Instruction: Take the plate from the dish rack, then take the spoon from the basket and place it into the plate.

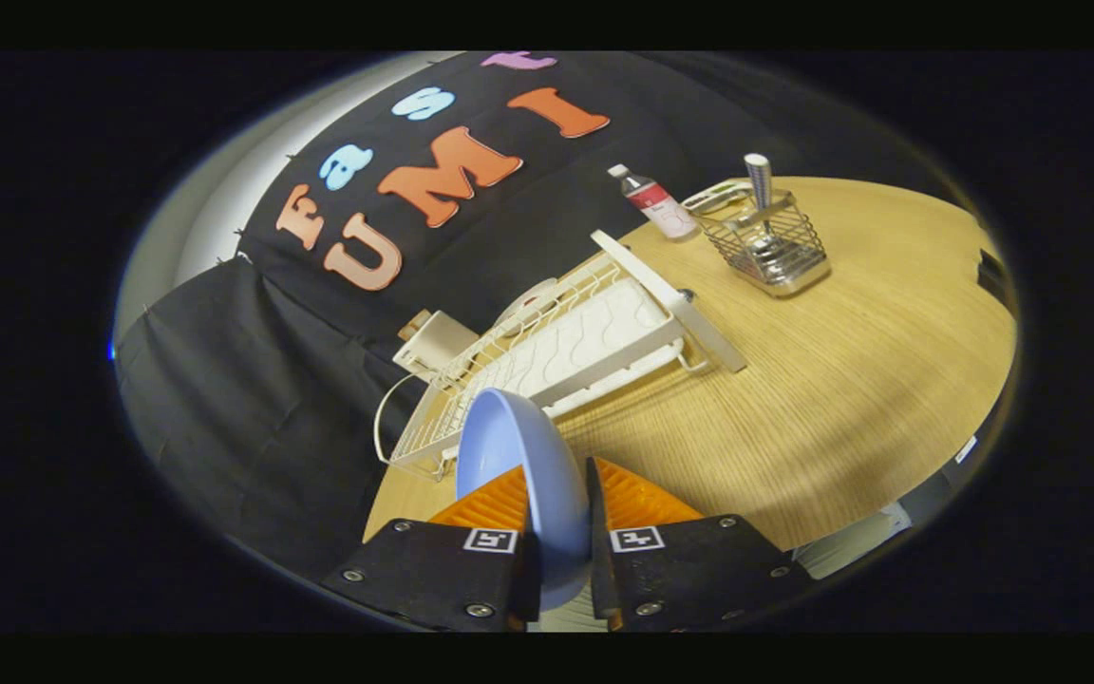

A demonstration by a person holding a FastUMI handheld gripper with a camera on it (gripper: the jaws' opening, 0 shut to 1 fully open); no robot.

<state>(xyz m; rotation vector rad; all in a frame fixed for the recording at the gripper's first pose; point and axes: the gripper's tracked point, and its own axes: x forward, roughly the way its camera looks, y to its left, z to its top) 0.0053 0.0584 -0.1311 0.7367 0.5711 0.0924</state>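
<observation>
Tongs (pixel 561 513) clenched on blue plate (pixel 518 475), held edge-up between both fingers. Just beyond: white dish rack (pixel 566 351) on wooden worktop (pixel 841 380). Farther ahead: wire basket (pixel 775 242) with spoon (pixel 759 185) upright inside, bottle (pixel 653 201) close beside it.

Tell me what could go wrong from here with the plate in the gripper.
The gripper pinches the blue plate edge-on by its rim, so it might slip or swing on the way to the wooden table. The dish rack sits just beyond the plate, so a low swing could clip its wires.
</observation>
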